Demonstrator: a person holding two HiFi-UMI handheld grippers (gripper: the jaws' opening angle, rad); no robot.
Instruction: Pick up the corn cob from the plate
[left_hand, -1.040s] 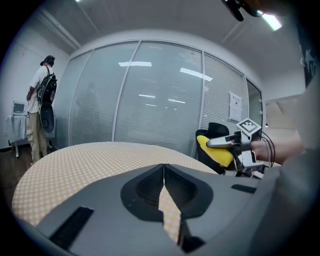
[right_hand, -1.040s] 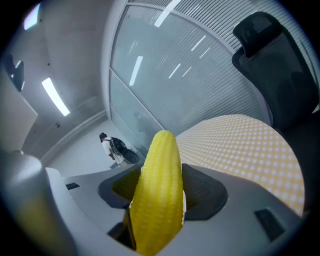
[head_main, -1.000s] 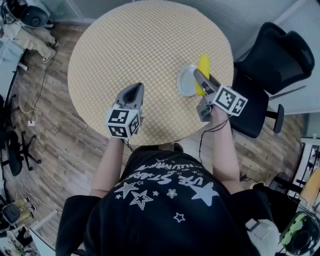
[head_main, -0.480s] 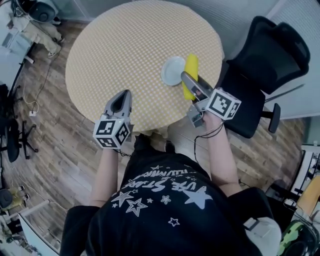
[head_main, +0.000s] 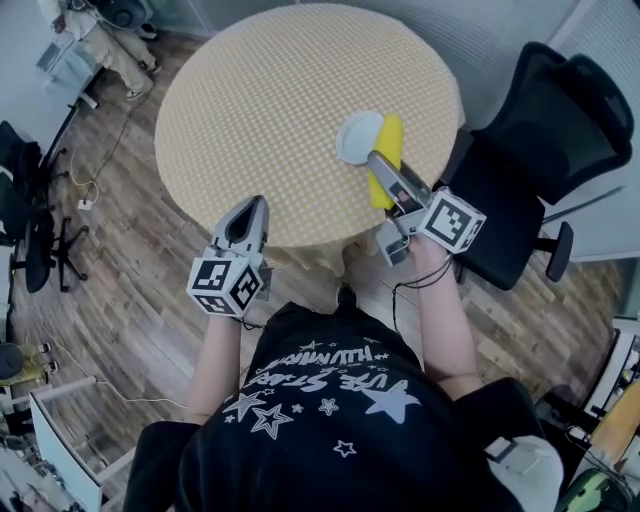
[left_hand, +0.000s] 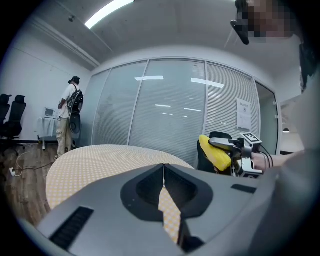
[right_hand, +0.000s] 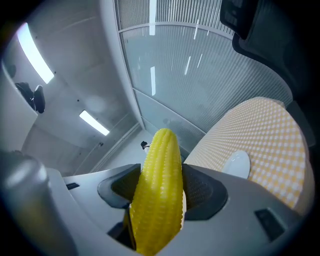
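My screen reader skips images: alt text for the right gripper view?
The right gripper is shut on a yellow corn cob held in the air. Behind it, at right, a white plate lies on a checked round table.

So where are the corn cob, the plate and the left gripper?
corn cob (right_hand: 157, 190), right gripper view, middle of the cob
plate (head_main: 356, 138), head view, its bare middle
left gripper (left_hand: 163, 168), left gripper view, between its fingertips

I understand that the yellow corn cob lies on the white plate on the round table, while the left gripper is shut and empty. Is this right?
Not quite. The corn cob does not lie on the white plate: the right gripper is shut on it and holds it off the plate, as the right gripper view shows. The left gripper is indeed shut and empty.
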